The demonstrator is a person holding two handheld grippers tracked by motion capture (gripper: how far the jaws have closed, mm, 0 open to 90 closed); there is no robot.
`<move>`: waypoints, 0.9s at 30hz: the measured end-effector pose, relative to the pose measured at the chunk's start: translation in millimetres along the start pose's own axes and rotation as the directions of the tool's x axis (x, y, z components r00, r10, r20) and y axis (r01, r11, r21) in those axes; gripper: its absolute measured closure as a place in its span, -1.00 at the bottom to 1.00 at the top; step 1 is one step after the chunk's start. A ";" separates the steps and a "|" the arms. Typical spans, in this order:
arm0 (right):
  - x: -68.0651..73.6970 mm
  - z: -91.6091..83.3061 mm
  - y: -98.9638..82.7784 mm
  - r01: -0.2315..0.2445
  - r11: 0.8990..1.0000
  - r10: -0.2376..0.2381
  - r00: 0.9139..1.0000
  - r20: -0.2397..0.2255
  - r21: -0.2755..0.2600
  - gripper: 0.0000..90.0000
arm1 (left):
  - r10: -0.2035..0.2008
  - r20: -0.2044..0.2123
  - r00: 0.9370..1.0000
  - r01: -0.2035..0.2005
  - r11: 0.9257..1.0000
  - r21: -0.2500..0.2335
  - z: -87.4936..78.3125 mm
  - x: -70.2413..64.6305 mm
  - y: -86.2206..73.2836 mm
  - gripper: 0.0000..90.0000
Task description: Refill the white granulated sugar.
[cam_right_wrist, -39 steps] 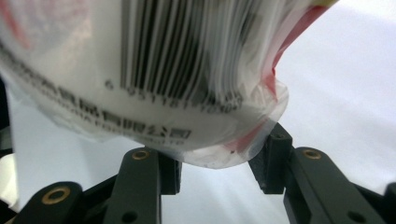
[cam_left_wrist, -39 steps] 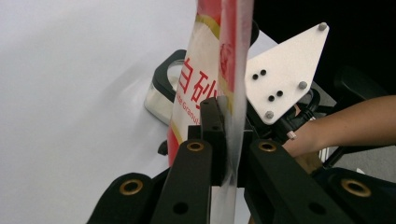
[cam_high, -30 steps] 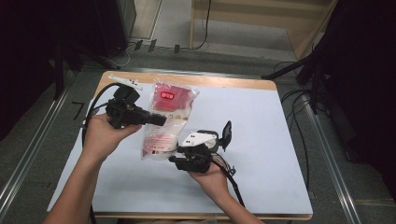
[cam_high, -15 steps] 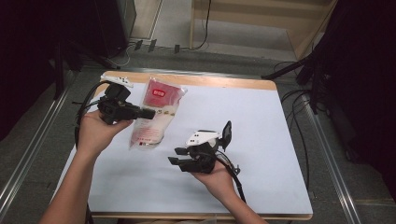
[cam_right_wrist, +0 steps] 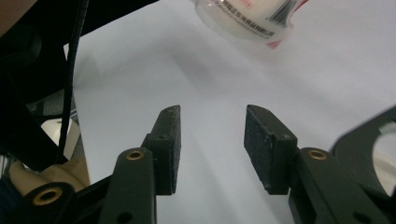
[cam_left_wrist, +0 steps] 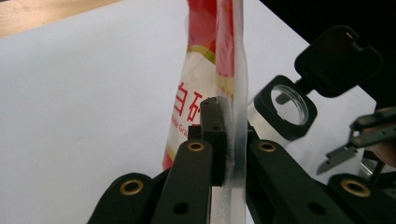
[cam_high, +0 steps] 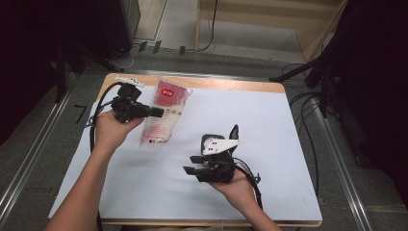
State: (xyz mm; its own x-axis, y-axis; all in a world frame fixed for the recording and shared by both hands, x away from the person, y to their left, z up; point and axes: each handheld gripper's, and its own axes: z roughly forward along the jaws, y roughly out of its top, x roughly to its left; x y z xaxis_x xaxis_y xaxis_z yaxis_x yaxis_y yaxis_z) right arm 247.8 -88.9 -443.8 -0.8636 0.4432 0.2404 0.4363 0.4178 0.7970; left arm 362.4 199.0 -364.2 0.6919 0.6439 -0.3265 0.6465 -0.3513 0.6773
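Note:
A clear food bag point(cam_high: 159, 126) with a red top and red print lies lengthwise on the white sheet at the far left. My left gripper point(cam_high: 160, 113) is shut on its left edge; in the left gripper view the pads point(cam_left_wrist: 215, 126) pinch the clear film of the bag point(cam_left_wrist: 201, 56). My right gripper point(cam_high: 189, 165) is held in a hand near the middle of the table, pointing left, open with nothing between its jaws. In the right gripper view, my right gripper point(cam_right_wrist: 212, 135) faces bare sheet, with the bag's end point(cam_right_wrist: 243, 14) farther off.
A white sheet point(cam_high: 279, 139) covers the wooden table point(cam_high: 231, 83). Cables trail from both grippers. Dark equipment and floor rails flank the table. In the left gripper view a black ring with a hinged cap point(cam_left_wrist: 285, 107) hangs beside the bag.
My left gripper has carried the bag a little left and farther away. The right gripper has drawn back from the bag's near end toward the person.

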 end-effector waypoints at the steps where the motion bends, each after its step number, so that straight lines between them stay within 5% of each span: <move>1: -0.3 -1.6 -1.5 -0.003 1.000 0.003 1.000 0.001 0.002 0.26 | 0.002 -0.004 1.000 -0.002 1.000 -0.006 4.3 1.1 0.9 1.00; 12: -6.7 -14.5 -16.9 -0.028 1.000 0.028 0.999 0.027 0.010 0.26 | 0.058 -0.045 0.997 -0.058 0.998 0.007 39.9 13.1 -1.9 1.00; 14: -7.6 -15.6 -16.7 -0.034 0.999 0.034 0.999 0.032 0.005 0.26 | 0.038 -0.015 0.999 -0.038 0.999 -0.012 40.8 17.0 -3.6 1.00; 27: -10.9 -18.8 -15.3 -0.023 1.000 0.023 0.999 0.045 0.001 0.25 | 0.068 -0.027 0.997 -0.069 0.998 -0.012 30.6 15.1 -16.7 1.00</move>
State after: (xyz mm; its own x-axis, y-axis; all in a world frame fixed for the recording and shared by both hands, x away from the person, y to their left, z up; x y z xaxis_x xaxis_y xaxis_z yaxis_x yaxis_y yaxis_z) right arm 245.7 -115.1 -448.2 -0.8413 0.4878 0.2331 0.4561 0.4087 0.7905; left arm 371.9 193.8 -400.6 0.7257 0.6363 -0.2617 0.5933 -0.3862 0.7062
